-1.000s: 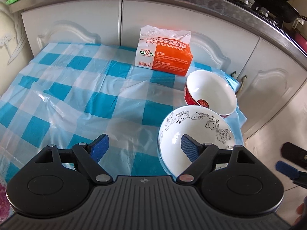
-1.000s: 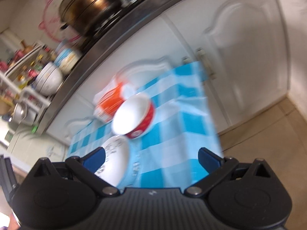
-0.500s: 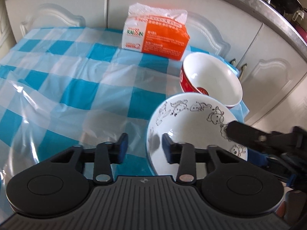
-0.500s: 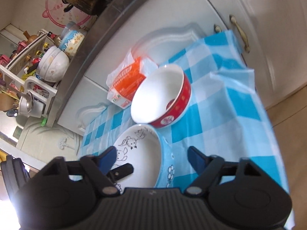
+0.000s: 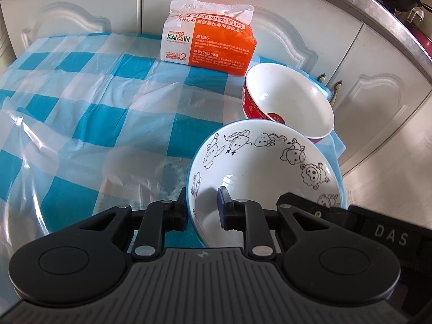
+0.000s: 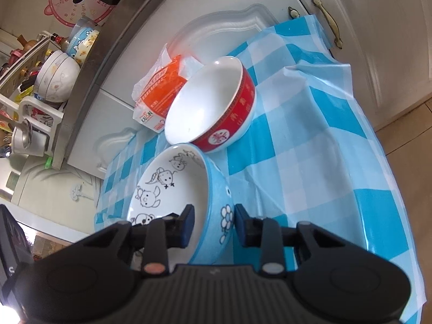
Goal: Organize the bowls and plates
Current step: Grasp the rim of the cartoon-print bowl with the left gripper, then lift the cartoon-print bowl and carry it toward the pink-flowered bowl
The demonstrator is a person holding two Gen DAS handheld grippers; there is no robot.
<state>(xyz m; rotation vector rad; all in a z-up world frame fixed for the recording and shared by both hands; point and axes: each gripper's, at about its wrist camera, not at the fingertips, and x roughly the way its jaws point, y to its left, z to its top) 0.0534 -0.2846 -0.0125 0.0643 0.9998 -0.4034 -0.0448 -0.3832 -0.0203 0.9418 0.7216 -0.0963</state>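
The cartoon-animal bowl (image 5: 266, 170), light blue outside and white inside, sits on the blue-and-white checked tablecloth (image 5: 81, 113) at the lower middle of both views. The left gripper (image 5: 202, 208) straddles the bowl's near-left wall, one pad outside and one inside; its jaws have just been closing and now stand narrow, the pads at the wall, gripping it. In the right wrist view the right gripper (image 6: 214, 225) straddles the bowl's (image 6: 172, 191) right wall the same way; its jaws have also just been closing, but a sliver of gap shows by the outer pad, so I cannot tell whether it presses. The red bowl (image 5: 289, 105), white inside, stands just beyond, its base overlapped by the cartoon bowl's far rim. An orange-and-white tissue pack (image 5: 209, 46) stands against the white cabinet doors (image 5: 297, 13) at the upper middle.
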